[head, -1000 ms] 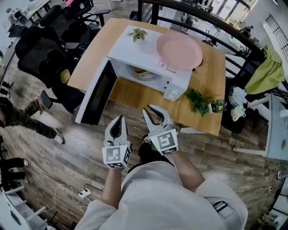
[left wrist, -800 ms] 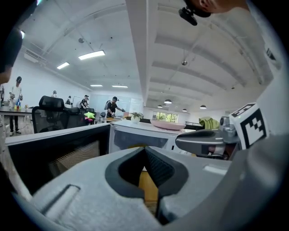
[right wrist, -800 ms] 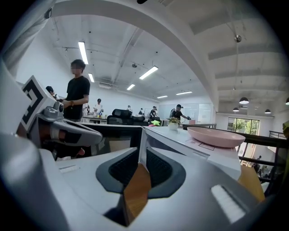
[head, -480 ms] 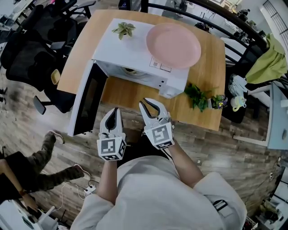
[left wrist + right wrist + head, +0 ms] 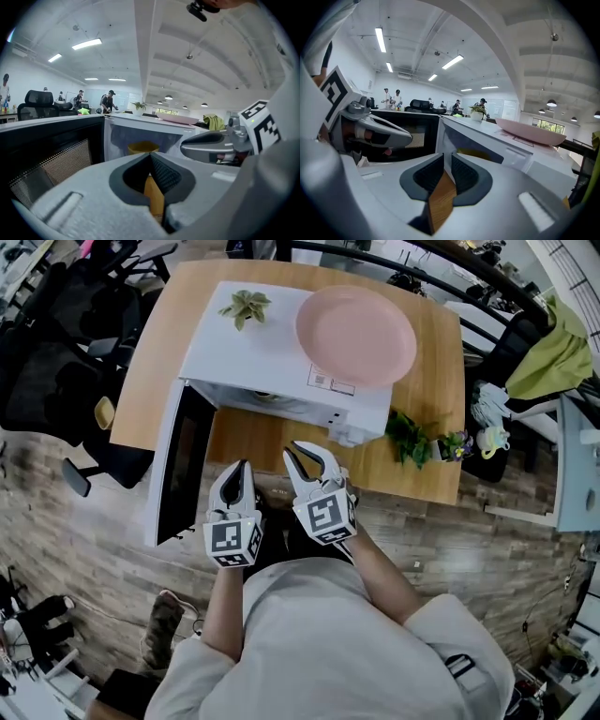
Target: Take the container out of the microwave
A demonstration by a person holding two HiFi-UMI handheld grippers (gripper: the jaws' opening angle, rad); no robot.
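A white microwave [image 5: 281,343] stands on the wooden table [image 5: 272,442] with its door [image 5: 183,460] swung open to the left. Inside it sits a yellow container [image 5: 143,147], which also shows in the right gripper view [image 5: 476,153]; from the head view it is almost hidden under the microwave's top. My left gripper [image 5: 234,486] hovers at the table's front edge before the open cavity, its jaws shut and empty. Just to its right, my right gripper [image 5: 305,457] is level with it, its pads a narrow gap apart and holding nothing.
A pink plate [image 5: 356,334] and a small plant [image 5: 244,306] rest on the microwave's top. A leafy potted plant [image 5: 412,442] stands on the table's right front corner. Black office chairs [image 5: 56,381] crowd the left side, and a green cloth [image 5: 562,357] hangs at the right.
The table and microwave have drawn closer under the head camera, and both grippers now sit nearer the table's front edge. A person walking at the left has passed out of sight. Jaws unchanged.
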